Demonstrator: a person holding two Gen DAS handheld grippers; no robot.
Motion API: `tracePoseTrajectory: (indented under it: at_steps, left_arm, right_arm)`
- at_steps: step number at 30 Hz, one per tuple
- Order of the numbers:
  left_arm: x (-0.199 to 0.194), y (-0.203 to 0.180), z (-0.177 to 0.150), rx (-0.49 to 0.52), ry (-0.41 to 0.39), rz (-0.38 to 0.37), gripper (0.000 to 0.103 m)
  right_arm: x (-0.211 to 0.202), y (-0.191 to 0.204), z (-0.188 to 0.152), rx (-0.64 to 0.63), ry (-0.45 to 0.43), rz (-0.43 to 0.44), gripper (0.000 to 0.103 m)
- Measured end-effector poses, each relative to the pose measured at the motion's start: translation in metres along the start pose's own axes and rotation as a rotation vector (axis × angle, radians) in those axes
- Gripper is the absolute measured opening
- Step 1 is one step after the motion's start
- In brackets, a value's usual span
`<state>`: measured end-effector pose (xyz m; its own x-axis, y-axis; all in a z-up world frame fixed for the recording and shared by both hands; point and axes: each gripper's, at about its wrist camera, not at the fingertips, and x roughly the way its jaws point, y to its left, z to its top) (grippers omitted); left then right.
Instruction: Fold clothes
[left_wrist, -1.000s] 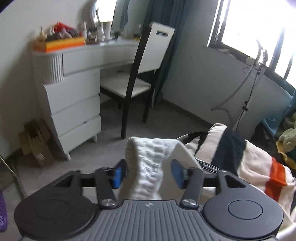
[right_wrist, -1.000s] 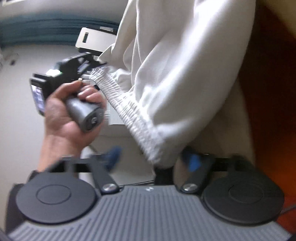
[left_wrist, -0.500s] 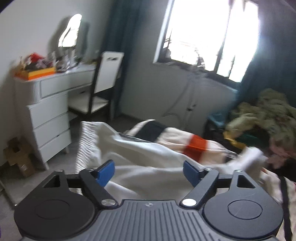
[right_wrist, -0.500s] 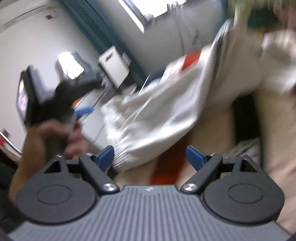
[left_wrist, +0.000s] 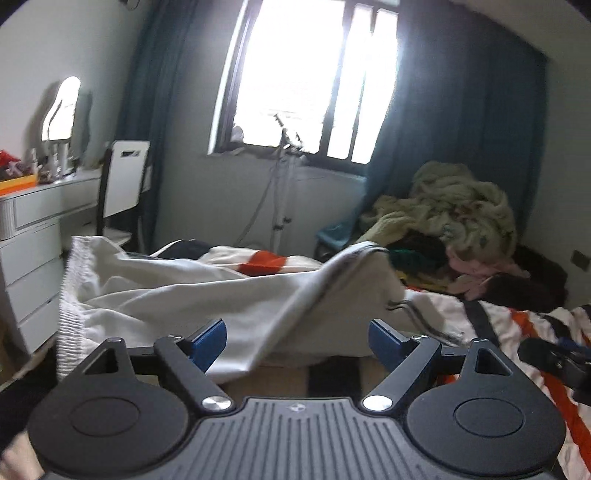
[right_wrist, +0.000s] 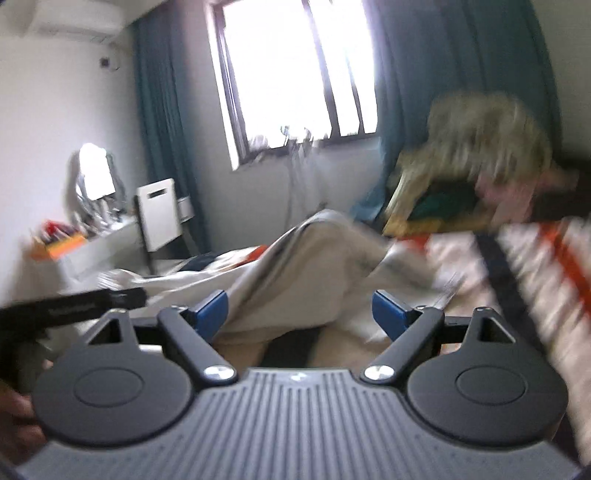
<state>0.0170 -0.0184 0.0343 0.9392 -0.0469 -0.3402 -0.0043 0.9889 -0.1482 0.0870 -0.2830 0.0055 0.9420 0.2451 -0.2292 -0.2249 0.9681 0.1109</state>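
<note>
Two grippers, both with blue pads spread wide apart and clamping nothing: left gripper (left_wrist: 297, 338), right gripper (right_wrist: 300, 309). One white garment (left_wrist: 207, 291) just ahead of both, lying loose and rumpled on the bed (left_wrist: 517, 325), ribbed cuff at its left end, one fold peaked up near its right end. Beneath the garment, one bedcover striped cream, black and orange. Beyond the garment to the right, one heap of clothes (left_wrist: 454, 221), topped by something pale and fluffy, with pink, green and yellow pieces below. Beyond the garment to the left, one white dresser (left_wrist: 33, 236) with drawers, one mirror (left_wrist: 61, 109) and small clutter on top; one chair (left_wrist: 127, 177) with a white back beside it. Farthest from the garment, one bright window (left_wrist: 314, 77), flanked by two dark teal curtains, one thin stand below the sill. Right wrist view heavily blurred.
</note>
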Motion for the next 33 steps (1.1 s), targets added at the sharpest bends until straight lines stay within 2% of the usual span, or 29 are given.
tracePoseTrajectory:
  at_steps: [2, 5, 8, 19, 25, 29, 33]
  left_arm:
    - [0.002, 0.004, -0.015, -0.029, -0.029, -0.047, 0.085]
    - [0.006, 0.004, -0.033, -0.013, -0.027, -0.019, 0.085]
    - [0.012, 0.007, -0.041, 0.004, -0.016, -0.021, 0.085]
    - [0.026, 0.006, -0.052, 0.048, 0.023, -0.062, 0.086]
    - [0.027, 0.006, -0.055, 0.055, 0.031, -0.072, 0.087]
    - [0.03, 0.004, -0.056, 0.033, 0.062, -0.106, 0.084]
    - [0.064, -0.007, -0.043, 0.03, 0.111, -0.173, 0.08]
  right_arm:
    - [-0.002, -0.003, -0.007, -0.011, -0.02, -0.002, 0.087]
    - [-0.002, -0.007, -0.013, 0.007, -0.019, -0.004, 0.087]
    - [-0.002, -0.01, -0.019, 0.025, -0.018, -0.007, 0.087]
    - [0.0, -0.021, -0.03, 0.088, -0.01, -0.028, 0.087]
    - [-0.001, -0.019, -0.032, 0.079, 0.005, -0.039, 0.087]
    - [-0.004, -0.02, -0.031, 0.089, -0.001, -0.039, 0.087]
    - [-0.004, -0.025, -0.03, 0.113, 0.006, -0.054, 0.087]
